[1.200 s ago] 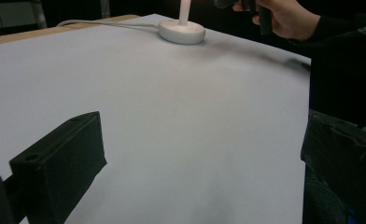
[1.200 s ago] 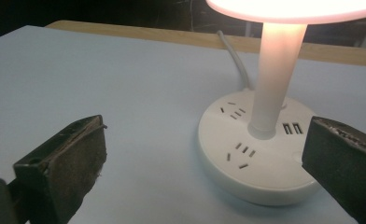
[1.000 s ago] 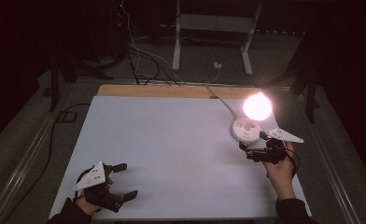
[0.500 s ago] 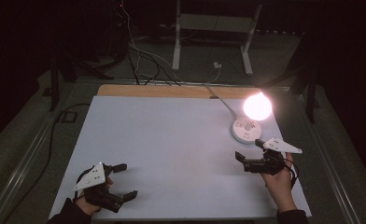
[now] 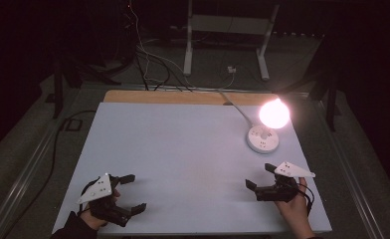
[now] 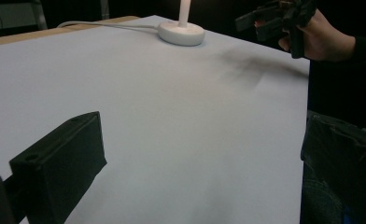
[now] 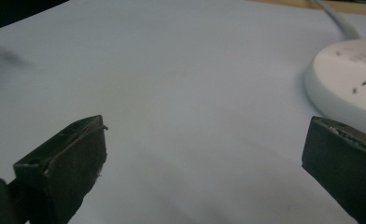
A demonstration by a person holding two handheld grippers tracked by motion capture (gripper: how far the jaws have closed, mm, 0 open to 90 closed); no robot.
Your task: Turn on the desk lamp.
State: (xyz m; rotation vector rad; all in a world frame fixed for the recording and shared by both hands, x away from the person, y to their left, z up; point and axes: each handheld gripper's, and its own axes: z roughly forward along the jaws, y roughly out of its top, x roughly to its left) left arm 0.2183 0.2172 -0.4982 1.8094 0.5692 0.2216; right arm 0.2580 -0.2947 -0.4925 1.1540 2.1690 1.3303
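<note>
A white desk lamp stands on the table's right side, its round base [image 5: 263, 138] on the white surface and its lit head [image 5: 274, 113] glowing above. The base also appears in the left gripper view [image 6: 181, 33] and close at the right of the right gripper view [image 7: 349, 86]. My right gripper [image 5: 260, 176] is open and empty, held low a little in front of the lamp base and pointing left. My left gripper [image 5: 133, 192] is open and empty at the front left of the table. The right gripper and its hand appear far off in the left gripper view [image 6: 265, 21].
The white table top [image 5: 183, 149] has a wooden strip [image 5: 183, 97] along its far edge. The lamp's cable [image 5: 233, 102] runs from the base toward the back. Beyond the table are dark floor, cables and a white stand [image 5: 223, 30].
My right gripper has drawn back from the lamp base toward the table's front edge and turned to point left. The left gripper has stayed put.
</note>
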